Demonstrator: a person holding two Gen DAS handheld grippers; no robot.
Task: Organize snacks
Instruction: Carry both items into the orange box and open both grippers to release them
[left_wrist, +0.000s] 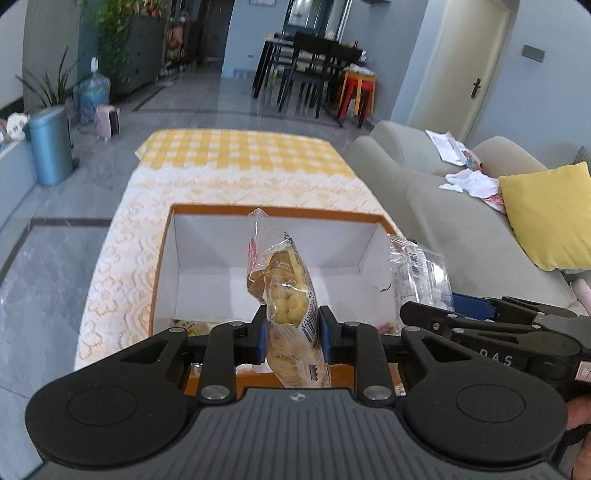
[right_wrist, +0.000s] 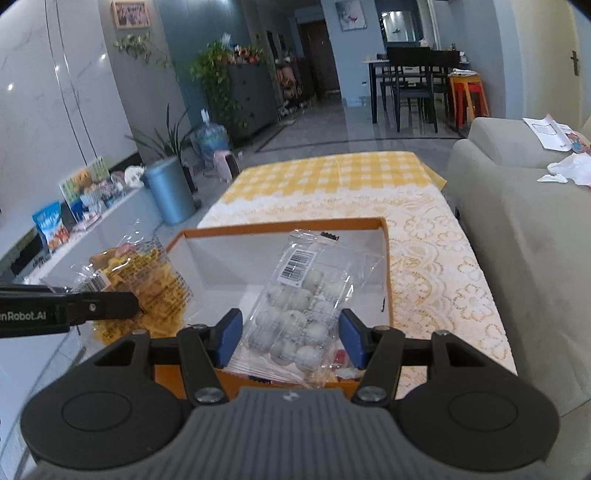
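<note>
Both views are evenly lit by soft, cool daylight with no hard shadows; the floor (left_wrist: 236, 99) carries a pale sheen far off, and small bright highlights sit on the glossy wall (right_wrist: 33, 110) at far left in the right wrist view. Strong fisheye bending curves the door (left_wrist: 465, 66) and room edges, and the corners fall off to black. The nearest things are slightly soft and the clear snack wrappers (right_wrist: 299, 295) catch mild glare, while the inside of the white box (left_wrist: 207, 266) shows only faint grey shading along its near-left wall.
</note>
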